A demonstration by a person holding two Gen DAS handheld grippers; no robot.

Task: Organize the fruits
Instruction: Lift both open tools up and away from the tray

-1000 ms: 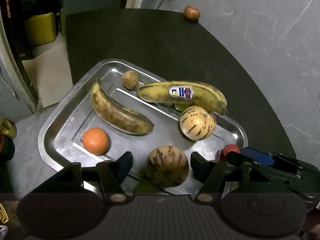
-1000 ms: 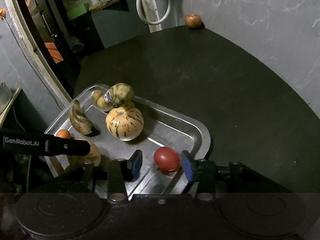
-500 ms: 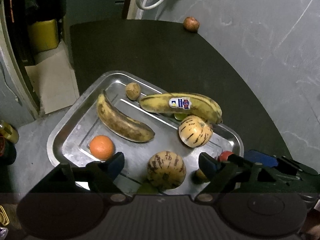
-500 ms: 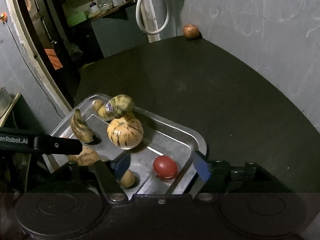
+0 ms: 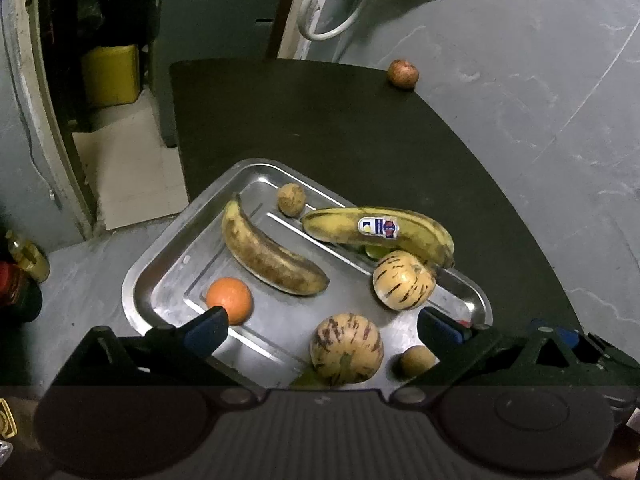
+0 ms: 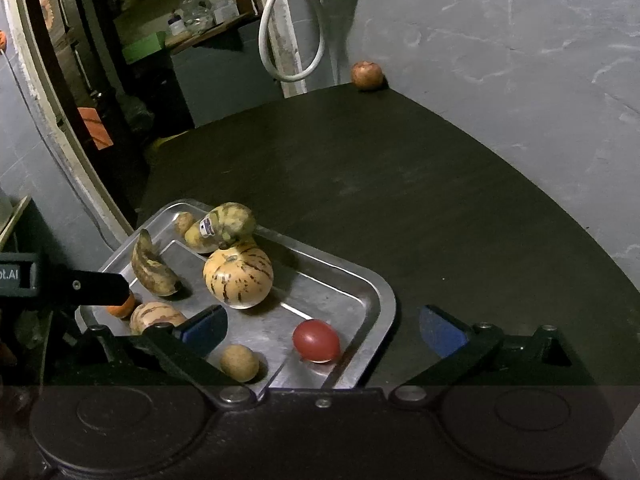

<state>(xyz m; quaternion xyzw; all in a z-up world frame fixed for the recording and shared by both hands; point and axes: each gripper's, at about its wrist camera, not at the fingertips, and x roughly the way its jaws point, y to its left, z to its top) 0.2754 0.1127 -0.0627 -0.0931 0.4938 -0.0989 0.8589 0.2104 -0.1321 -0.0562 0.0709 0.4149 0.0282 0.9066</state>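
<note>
Tray: stamped metal tray [image 5: 160, 264], shiny and scuffed, with a raised rolled rim and a stepped floor; I see it set at the near edge of a dark matte table [image 6: 420, 200].
Bananas: two curved ones, skins heavily brown-speckled; the stickered banana [image 5: 380, 232] lies propped along the tray's far rim, the other banana [image 5: 268, 256] flat on the floor.
Striped fruits: two round, cream-skinned melons with dark streaks; far melon [image 5: 404, 280] touches the stickered banana, near melon [image 5: 346, 348] sits by my left gripper.
Small fruits: smooth orange [image 5: 230, 300], glossy red fruit [image 6: 316, 340] in the tray's near right corner, two dull tan balls [image 6: 239, 362] [image 5: 291, 199].
Stray fruit: reddish round fruit [image 6: 366, 75] alone at the table's far edge, against the rough grey wall.
Left gripper [image 5: 324, 324]: jaws opening, spread wide; near melon between them, untouched.
Right gripper [image 6: 324, 326]: jaws opening, spread wide; red fruit between, clear of both pads.
Room: I have broad bare tabletop beyond and right of the tray.
</note>
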